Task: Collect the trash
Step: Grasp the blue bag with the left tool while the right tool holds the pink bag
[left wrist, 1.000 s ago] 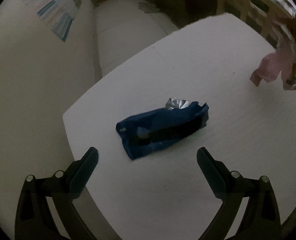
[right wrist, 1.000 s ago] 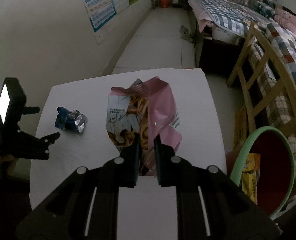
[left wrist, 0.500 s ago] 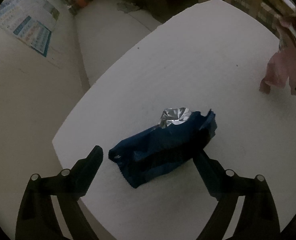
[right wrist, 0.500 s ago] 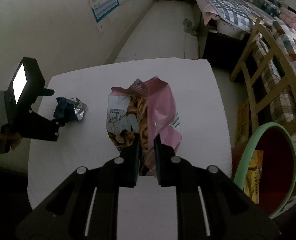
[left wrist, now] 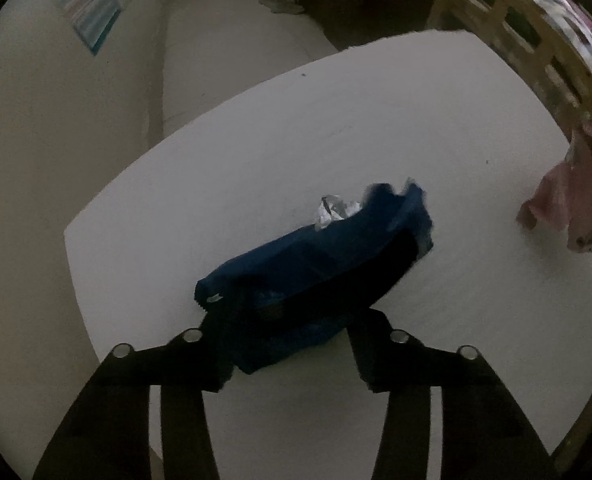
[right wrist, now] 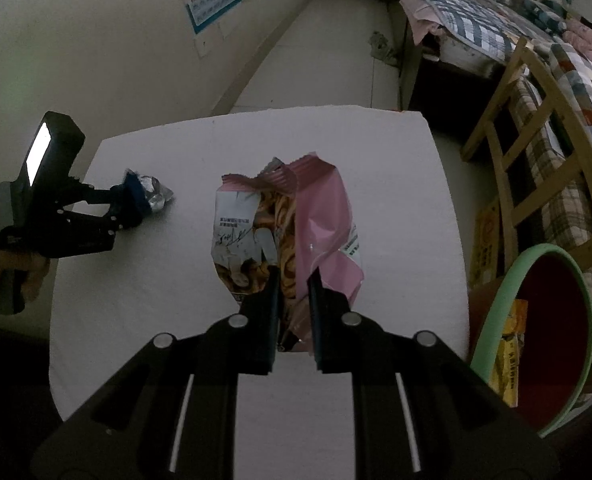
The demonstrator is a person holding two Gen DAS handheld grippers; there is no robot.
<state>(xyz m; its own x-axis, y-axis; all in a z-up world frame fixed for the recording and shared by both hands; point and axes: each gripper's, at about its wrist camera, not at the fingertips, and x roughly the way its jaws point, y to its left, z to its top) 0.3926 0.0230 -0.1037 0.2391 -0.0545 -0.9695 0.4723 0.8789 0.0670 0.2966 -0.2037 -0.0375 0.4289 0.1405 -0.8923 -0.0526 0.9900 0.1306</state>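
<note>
A crumpled blue wrapper (left wrist: 328, 252) with a silver foil inside lies on the white table (left wrist: 256, 140) near its left edge. My left gripper (left wrist: 292, 316) points steeply down over it, its jaws closing, and both pads press the wrapper's near end. The right wrist view shows the same left gripper (right wrist: 128, 204) around the blue wrapper (right wrist: 138, 192). My right gripper (right wrist: 294, 280) is shut on the lower edge of a pink snack bag (right wrist: 316, 216), held above the table's middle. That pink snack bag (left wrist: 556, 204) also shows at the right edge of the left wrist view.
A red bin with a green rim (right wrist: 552, 249) stands off the table's right side and holds a yellow wrapper (right wrist: 510, 352). A wooden chair (right wrist: 536, 152) and a bed (right wrist: 476, 20) lie behind it. A person's hand (right wrist: 12, 276) grips the left tool.
My left gripper came down over the blue wrapper and its jaws closed from wide apart onto it, bunching it up. The right gripper kept still with the pink bag.
</note>
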